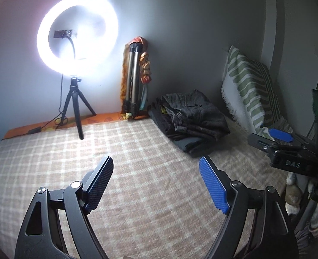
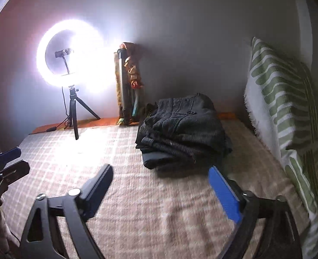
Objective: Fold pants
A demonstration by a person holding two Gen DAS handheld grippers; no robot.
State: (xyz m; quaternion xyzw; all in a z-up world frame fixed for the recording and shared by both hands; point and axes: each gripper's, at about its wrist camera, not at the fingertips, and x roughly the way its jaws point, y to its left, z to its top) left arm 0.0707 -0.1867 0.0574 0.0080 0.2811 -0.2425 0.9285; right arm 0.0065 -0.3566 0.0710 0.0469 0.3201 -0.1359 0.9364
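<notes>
Near us, both hands empty: left hand-held gripper (image 1: 156,172) and right hand-held gripper (image 2: 161,179) spread wide over the checked bed blanket (image 1: 137,155), prob. ready to reach. Farther back, pants (image 2: 182,129) sit piled by the striped pillow (image 2: 288,99), w/ ring light (image 1: 78,36) behind.

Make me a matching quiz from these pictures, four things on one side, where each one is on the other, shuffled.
Things:
1. ring light
2. folded pants
3. striped pillow
4. left gripper

Places:
A. stacked on the checked blanket, far side
B. leaning on the right wall
C. on a small tripod at the back left
D. open, over bare blanket

Pairs: 1-C, 2-A, 3-B, 4-D
</notes>
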